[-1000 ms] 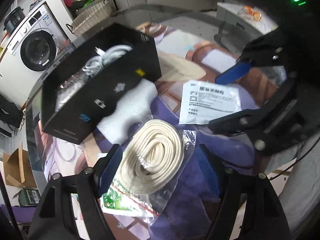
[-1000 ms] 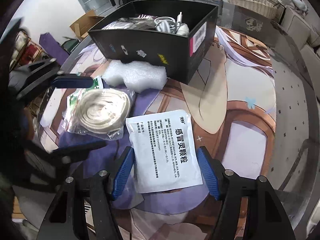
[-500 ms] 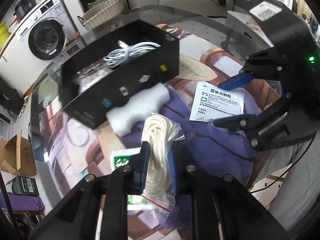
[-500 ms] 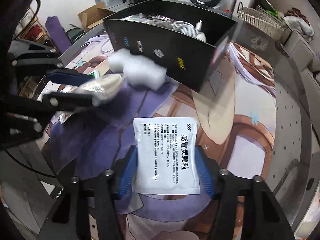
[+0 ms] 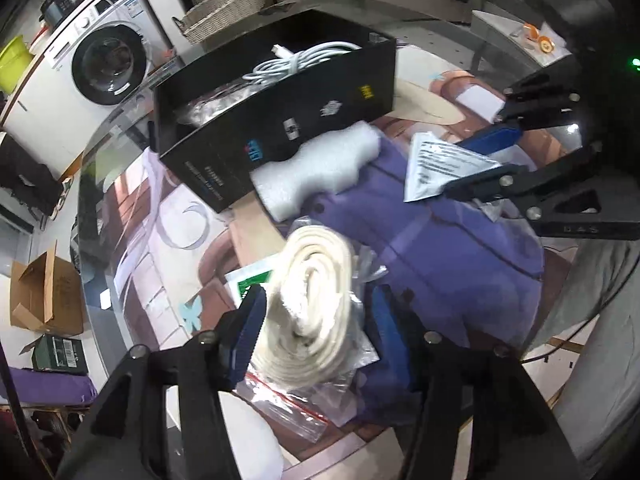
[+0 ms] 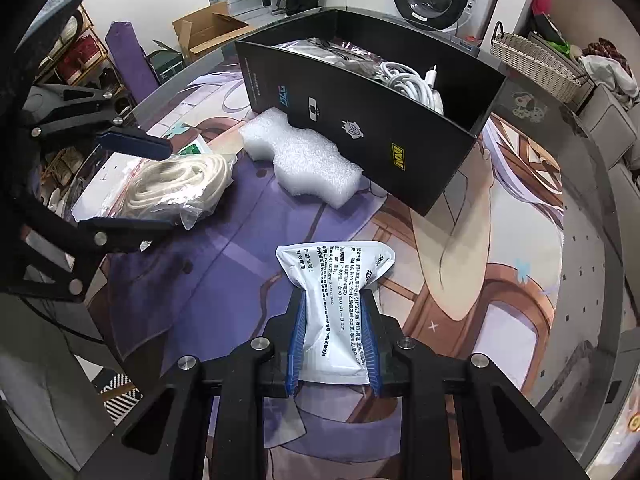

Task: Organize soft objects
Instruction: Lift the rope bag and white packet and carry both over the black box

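- Left wrist view: we are gripping the bagged coil of cream rope [image 5: 312, 312] with the left gripper [image 5: 320, 340], its blue fingers [image 5: 250, 328] pressing in on both sides of the coil while the clear bag bunches around it. The bag is looking lifted, or at least tipped up off the counter [image 5: 440, 264], though we cannot tell how clear of the surface it is.
- Same view, further out: the black box [image 5: 280, 120] is sitting ahead with a white cable [image 5: 296, 64] and some silvery bags already inside — so part of the sorting is looking done. The white foam piece [image 5: 316, 168] is lying against the box's front wall, not yet picked up.
- Right wrist view: we are clamping the white medicine pouch [image 6: 336, 312] with the right gripper [image 6: 334, 344], the fingers [image 6: 296, 344] squeezing its lower half so the top is fanning out above them. It is being held near the counter, well short of the box.
- Right wrist view, task so far: we are judging ourselves about midway — two soft items are in hand and need carrying into the box, and the foam is waiting on the counter beside it.
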### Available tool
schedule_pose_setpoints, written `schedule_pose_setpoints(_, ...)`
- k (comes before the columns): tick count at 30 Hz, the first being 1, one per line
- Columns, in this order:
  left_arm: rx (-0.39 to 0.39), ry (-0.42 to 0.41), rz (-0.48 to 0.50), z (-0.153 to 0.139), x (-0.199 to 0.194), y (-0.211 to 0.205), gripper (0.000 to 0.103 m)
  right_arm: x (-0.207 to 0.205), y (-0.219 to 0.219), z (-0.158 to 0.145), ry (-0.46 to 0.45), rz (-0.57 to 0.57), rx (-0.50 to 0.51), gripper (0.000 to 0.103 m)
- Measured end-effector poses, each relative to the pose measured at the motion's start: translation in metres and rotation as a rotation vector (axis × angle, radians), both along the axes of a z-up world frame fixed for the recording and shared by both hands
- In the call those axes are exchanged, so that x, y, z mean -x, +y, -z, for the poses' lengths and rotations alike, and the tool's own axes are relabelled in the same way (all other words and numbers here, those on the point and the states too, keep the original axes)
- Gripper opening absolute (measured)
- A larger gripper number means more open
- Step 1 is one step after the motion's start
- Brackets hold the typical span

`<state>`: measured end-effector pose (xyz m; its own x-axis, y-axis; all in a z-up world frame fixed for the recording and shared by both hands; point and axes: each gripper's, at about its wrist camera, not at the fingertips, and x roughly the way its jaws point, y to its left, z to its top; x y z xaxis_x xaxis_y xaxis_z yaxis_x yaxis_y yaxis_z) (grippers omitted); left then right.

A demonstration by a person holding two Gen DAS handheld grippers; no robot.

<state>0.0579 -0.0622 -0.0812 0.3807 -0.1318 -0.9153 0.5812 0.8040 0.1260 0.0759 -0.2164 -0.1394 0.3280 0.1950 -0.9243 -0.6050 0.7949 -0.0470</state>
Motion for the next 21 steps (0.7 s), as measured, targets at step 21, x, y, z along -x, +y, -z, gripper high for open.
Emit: schedule_pose_setpoints(21, 0.066, -0.002, 0.022, -0.012, -0.003, -0.003, 0.024, 0.008, -0.012, -0.02, -0.051, 0.012, -0.043, 0.022)
